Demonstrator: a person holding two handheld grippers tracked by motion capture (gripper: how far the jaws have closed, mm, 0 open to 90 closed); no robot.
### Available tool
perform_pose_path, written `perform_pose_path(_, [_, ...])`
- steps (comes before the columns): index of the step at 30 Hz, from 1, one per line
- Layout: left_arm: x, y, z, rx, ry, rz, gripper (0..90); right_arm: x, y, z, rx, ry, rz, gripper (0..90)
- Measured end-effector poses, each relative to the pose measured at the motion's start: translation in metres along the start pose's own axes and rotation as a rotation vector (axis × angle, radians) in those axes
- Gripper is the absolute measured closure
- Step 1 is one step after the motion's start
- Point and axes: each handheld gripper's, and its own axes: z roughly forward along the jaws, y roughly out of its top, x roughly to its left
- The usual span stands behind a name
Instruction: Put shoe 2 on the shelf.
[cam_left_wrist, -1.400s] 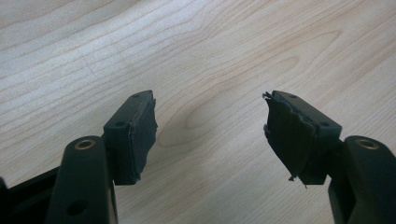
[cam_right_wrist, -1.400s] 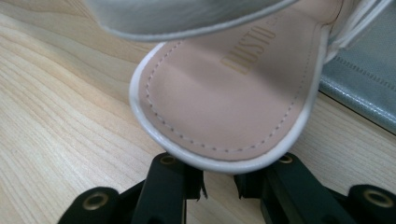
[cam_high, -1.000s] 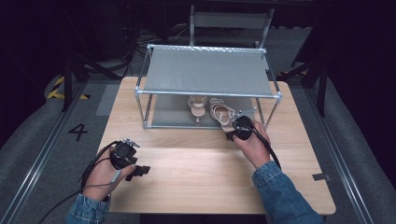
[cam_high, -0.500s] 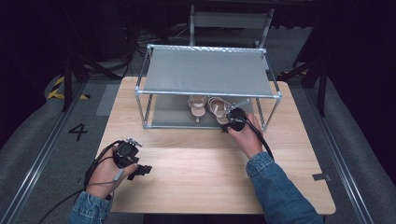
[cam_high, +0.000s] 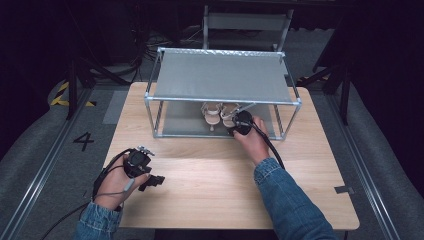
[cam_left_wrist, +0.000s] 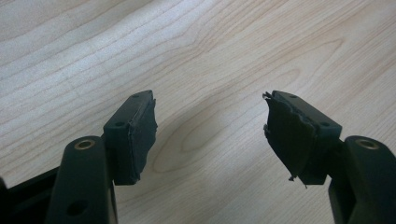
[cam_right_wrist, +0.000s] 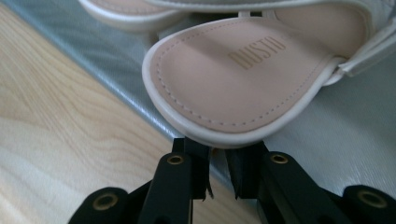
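The right gripper (cam_right_wrist: 218, 179) pinches the heel of a pale leather sandal (cam_right_wrist: 243, 74), stamped "MUSTU", on the shelf's (cam_high: 180, 120) grey lower tier. The left gripper (cam_left_wrist: 210, 135), fingers spread, hovers over the wooden bench (cam_left_wrist: 210, 56).

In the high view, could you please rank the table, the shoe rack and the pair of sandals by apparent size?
1. Table, the largest.
2. Shoe rack, standing on it.
3. Pair of sandals on the rack's lower shelf, the smallest. The two sandals look alike in size.

The sandal (cam_right_wrist: 243, 79) has a pale pink insole with gold lettering and a cream-white stitched edge. The shelf (cam_high: 220, 77) is grey mesh on silver tubing. The table (cam_high: 210, 180) is light wood grain. Both hand-held grippers, left (cam_left_wrist: 210, 135) and right (cam_right_wrist: 219, 175), are black.
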Motion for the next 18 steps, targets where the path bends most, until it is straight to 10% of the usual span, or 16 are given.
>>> perform_pose_path(15, [0.001,-0.001,-0.002,-0.001,0.000,-0.001,33.6,0.001,0.002,0.019,-0.054,-0.009,0.023,78.9])
perform_pose_path(18, [0.001,-0.001,-0.002,-0.006,0.001,-0.002,33.6,0.001,0.002,0.013,-0.067,-0.029,0.014,60.2])
